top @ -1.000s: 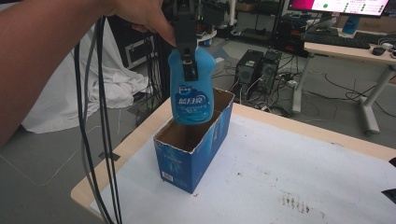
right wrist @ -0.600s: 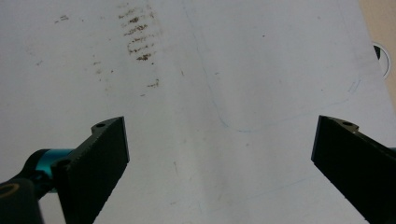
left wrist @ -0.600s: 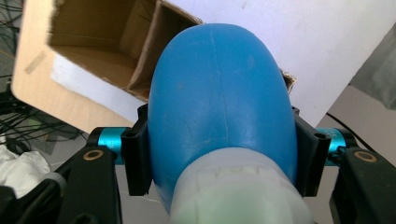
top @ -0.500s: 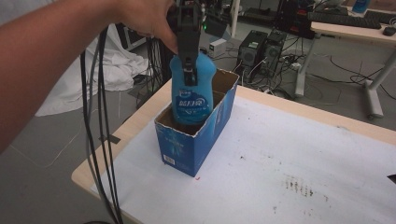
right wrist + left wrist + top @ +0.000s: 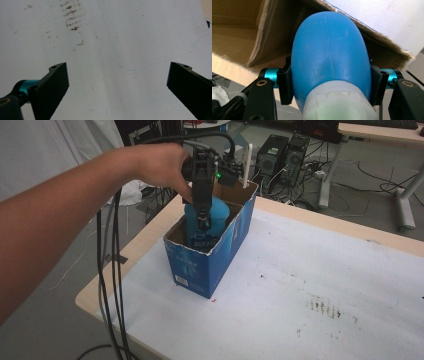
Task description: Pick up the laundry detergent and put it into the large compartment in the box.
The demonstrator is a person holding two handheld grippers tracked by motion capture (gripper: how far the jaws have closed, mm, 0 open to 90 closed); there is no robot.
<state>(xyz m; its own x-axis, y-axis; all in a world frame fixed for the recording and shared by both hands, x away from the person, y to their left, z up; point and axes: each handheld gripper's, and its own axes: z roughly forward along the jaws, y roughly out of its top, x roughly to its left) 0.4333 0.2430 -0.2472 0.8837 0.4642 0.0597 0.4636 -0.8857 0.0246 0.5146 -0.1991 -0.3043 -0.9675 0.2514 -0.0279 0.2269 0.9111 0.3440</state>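
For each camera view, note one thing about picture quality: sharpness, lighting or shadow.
High view: even room light, slightly soft; the blue bottle sits shadowed inside the blue carton. Left gripper view: the bottle's near white cap end is blurred, its blue body softly lit, the carton's inside dim. Right gripper view: the black jaws are dark against the bright white table cover, whose brown stains stay fairly sharp.

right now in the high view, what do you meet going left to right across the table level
black cables → blue cardboard box with the blue bottle in the left gripper → brown stains on the white table cover

place: prob. lab/office | cues: PC towers point(image 5: 282, 155), floor cables point(image 5: 345, 170), desks point(image 5: 380, 132)
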